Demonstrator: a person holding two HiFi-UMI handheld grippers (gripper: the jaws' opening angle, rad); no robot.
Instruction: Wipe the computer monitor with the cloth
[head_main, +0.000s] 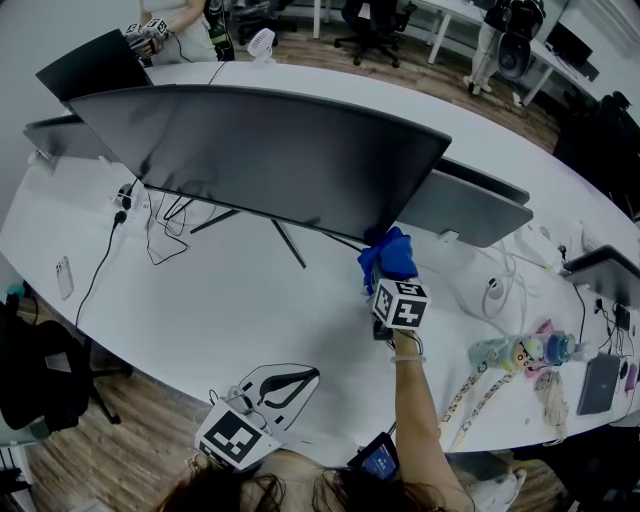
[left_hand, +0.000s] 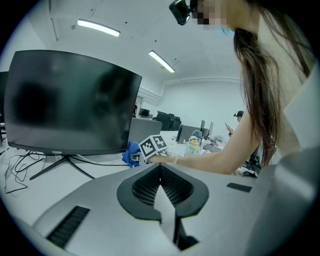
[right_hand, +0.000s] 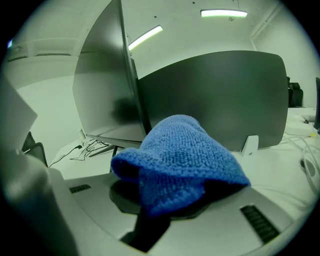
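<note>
Here the right gripper (head_main: 389, 283) holds one cloth (head_main: 388, 252) at the monitor's (head_main: 260, 150) corner.

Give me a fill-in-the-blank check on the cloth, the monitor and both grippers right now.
The right gripper is shut on the fluffy blue cloth at the wide black monitor's lower ____ corner.
The left gripper has its jaws ____, with nothing between them.
The monitor stands on a ____ oval table.
Missing words: right; shut; white.
</note>
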